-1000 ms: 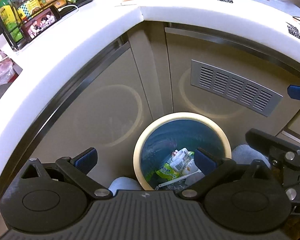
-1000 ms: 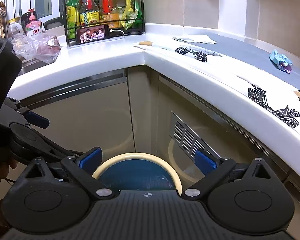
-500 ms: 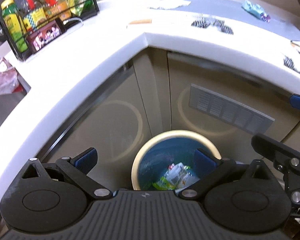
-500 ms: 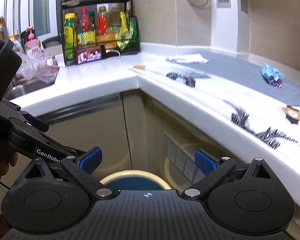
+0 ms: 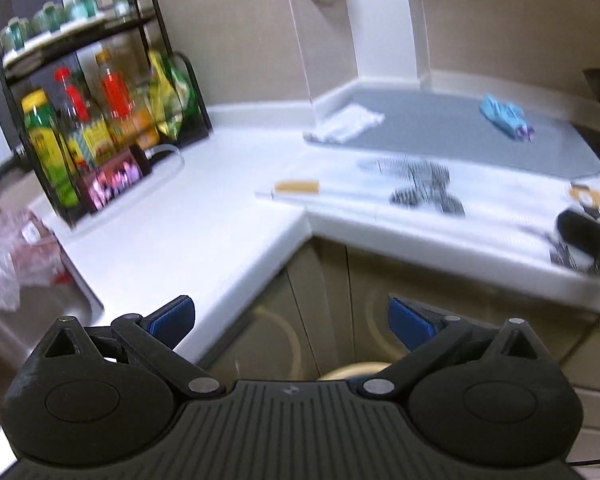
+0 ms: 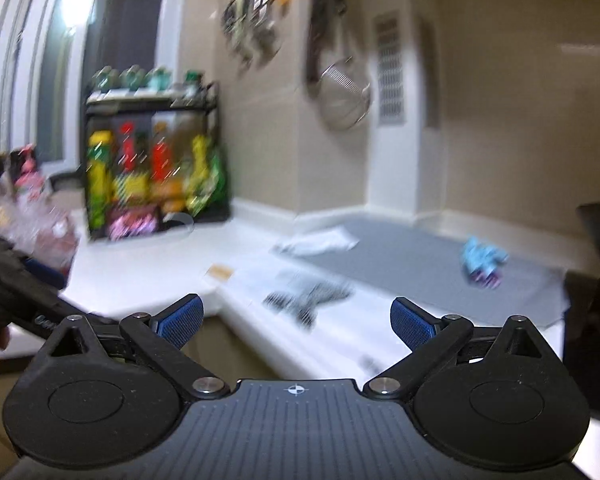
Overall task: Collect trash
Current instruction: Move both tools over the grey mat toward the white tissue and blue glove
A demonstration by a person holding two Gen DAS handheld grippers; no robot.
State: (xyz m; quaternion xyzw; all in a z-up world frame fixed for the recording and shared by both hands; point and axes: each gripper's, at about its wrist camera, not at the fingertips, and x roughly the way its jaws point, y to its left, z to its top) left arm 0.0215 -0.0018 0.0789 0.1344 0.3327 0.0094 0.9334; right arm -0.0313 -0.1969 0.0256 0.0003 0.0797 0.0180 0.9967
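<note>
Left wrist view: left gripper (image 5: 290, 318) gapes apart, empty, facing the counter (image 5: 204, 236) corner; right gripper (image 6: 296, 318) likewise spread, blue wrapper (image 6: 482, 260) near the counter's back edge.

You face a white L-shaped countertop (image 5: 220, 216) over beige cabinet doors (image 5: 284, 320), with beige tiled walls (image 6: 500, 120) behind it. Left of the countertop's corner stands a black bottle rack (image 5: 100, 120); a bright window (image 6: 72, 12) sits beyond it. Right of the corner lies a grey mat (image 5: 440, 132), and a wire strainer (image 6: 346, 96) hangs above.
</note>
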